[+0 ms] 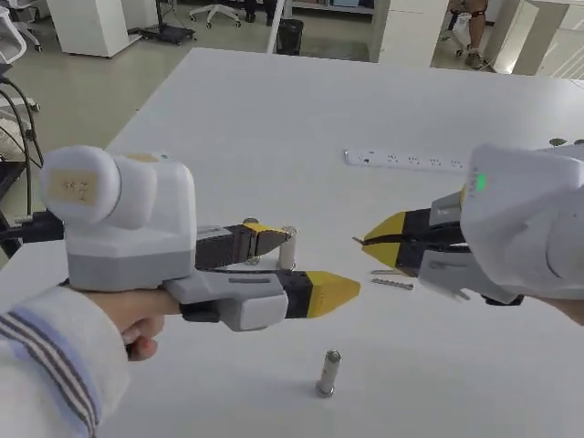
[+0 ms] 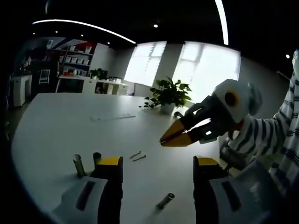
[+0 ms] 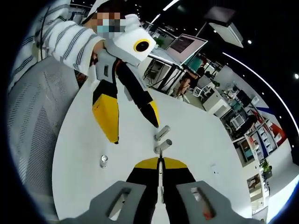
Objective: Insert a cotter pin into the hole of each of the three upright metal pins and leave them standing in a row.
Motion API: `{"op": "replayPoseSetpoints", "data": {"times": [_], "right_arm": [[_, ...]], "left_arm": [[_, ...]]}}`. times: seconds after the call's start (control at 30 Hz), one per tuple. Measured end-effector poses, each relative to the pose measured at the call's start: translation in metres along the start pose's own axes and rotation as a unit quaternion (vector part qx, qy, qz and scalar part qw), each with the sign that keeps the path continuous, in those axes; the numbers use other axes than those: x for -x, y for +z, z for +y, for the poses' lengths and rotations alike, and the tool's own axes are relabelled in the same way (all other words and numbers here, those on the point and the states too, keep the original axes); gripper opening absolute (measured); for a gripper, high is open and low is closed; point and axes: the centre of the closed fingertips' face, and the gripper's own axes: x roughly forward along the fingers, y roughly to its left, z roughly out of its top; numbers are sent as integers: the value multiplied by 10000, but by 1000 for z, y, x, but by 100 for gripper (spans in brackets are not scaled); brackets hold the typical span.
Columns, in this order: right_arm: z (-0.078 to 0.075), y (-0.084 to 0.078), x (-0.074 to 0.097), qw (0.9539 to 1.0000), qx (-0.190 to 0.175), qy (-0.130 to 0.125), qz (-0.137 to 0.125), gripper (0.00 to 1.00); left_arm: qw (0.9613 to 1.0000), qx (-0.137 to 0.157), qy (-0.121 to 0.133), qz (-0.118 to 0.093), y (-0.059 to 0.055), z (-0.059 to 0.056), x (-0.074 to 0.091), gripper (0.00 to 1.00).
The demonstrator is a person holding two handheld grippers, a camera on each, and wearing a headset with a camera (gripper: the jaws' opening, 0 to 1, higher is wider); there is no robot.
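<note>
The right gripper (image 1: 368, 242), clamped on a cotter pin (image 3: 160, 158) at mid-frame, hangs near two upright metal pins (image 1: 286, 248) by the parted left gripper (image 1: 325, 262); a misaimed push could topple one.

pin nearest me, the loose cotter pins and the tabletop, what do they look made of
Pin nearest you: metal, probably steel, grey with a bright sheen along its side and top.
Cotter pins: thin wire, likely metal, duller grey.
Tabletop: smooth matte white, perhaps laminate; the core cannot be told.
</note>
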Motion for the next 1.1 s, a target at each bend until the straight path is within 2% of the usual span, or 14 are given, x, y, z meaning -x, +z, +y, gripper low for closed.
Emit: {"op": "replayPoseSetpoints", "data": {"times": [0.3,0.53,0.63,0.7,0.8,1.1], "right_arm": [[5,6,-1,9996,264,-78,-3,0],[11,14,-2,9988,494,-42,-27,0],[12,17,-3,9983,579,-32,-34,0],[13,19,-3,9981,610,-22,-50,0],[14,21,-4,9980,625,5,-74,0],[16,26,-5,9969,783,42,-88,0]], "left_arm": [[9998,134,-62,-108,8,-2,-2,47],[9990,394,-138,-164,13,-3,-2,38],[9989,424,-151,-154,13,-3,-2,33],[9983,545,-154,-156,14,-2,-2,33],[9986,505,-138,-117,12,-1,-2,30],[9976,629,-276,-70,11,-5,-1,12]]}}
